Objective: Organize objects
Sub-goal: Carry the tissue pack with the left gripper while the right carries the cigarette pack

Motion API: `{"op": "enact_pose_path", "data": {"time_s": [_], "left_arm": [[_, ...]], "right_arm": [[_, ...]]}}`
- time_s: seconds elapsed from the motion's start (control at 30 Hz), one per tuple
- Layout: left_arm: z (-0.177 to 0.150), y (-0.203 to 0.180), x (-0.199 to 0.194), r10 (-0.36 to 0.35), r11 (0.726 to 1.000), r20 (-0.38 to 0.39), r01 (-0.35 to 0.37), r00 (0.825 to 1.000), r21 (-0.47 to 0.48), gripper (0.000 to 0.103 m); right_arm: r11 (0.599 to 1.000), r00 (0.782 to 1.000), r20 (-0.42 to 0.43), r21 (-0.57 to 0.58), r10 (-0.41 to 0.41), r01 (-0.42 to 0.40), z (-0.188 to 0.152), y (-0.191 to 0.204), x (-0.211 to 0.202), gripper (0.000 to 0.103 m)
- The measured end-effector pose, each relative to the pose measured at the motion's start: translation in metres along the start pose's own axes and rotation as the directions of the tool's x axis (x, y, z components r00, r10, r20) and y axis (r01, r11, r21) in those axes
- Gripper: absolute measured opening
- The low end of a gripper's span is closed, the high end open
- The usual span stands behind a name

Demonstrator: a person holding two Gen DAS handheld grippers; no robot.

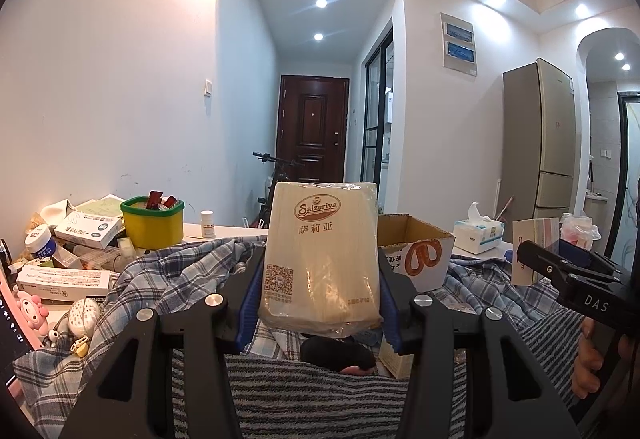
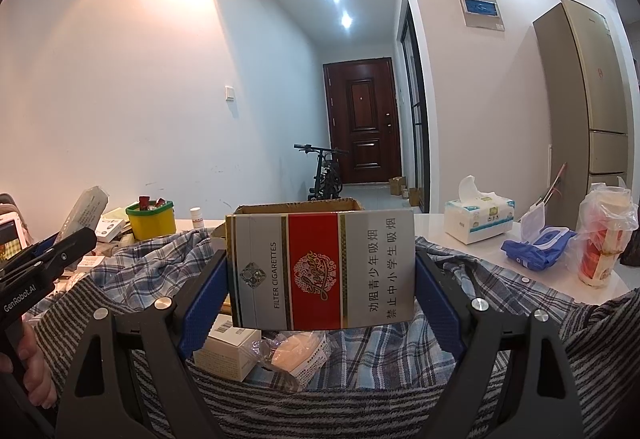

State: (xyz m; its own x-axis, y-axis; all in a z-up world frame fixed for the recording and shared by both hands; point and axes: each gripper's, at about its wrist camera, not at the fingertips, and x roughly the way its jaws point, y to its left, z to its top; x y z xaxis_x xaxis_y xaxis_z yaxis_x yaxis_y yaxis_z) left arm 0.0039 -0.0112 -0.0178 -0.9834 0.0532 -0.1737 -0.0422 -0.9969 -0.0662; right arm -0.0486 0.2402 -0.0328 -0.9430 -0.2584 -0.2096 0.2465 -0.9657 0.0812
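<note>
My left gripper [image 1: 320, 271] is shut on a cream plastic pack marked Saizeriya [image 1: 320, 239], held upright between its blue pads above the cloths. My right gripper [image 2: 320, 275] is shut on a silver and red cigarette box [image 2: 320, 271], held on its side with its jaws wide. In the left wrist view the right gripper [image 1: 534, 259] shows at the right edge with the box [image 1: 536, 235]. In the right wrist view the left gripper [image 2: 76, 239] shows at the left with the pack [image 2: 86, 209]. An open cardboard box [image 1: 416, 251] [image 2: 296, 207] stands just behind both held things.
A plaid shirt [image 2: 380, 351] and a striped cloth [image 1: 300, 399] cover the near table. A yellow tub with a green rim [image 1: 154, 225], medicine boxes [image 1: 86, 233] and a small bottle [image 1: 207, 223] crowd the left. A tissue pack [image 2: 478, 221], blue wipes [image 2: 536, 245] and a bagged cup [image 2: 604, 239] stand on the right.
</note>
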Motion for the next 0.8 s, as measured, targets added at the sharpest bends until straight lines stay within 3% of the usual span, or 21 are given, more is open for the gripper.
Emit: {"op": "enact_pose_path", "data": {"time_s": [0.53, 0.8], "left_arm": [[-0.0002, 0.0016, 0.0024, 0.009, 1.000, -0.008, -0.009, 1.000, 0.005, 0.051], [0.0014, 0.0000, 0.0090, -0.009, 1.000, -0.049, 0.010, 0.999, 0.016, 0.051]], "right_arm": [[1.000, 1.000, 0.003, 0.009, -0.001, 0.001, -0.0016, -0.0010, 0.0019, 0.087], [1.000, 1.000, 0.003, 0.000, 0.003, -0.003, -0.0014, 0.0002, 0.0005, 0.087]]}}
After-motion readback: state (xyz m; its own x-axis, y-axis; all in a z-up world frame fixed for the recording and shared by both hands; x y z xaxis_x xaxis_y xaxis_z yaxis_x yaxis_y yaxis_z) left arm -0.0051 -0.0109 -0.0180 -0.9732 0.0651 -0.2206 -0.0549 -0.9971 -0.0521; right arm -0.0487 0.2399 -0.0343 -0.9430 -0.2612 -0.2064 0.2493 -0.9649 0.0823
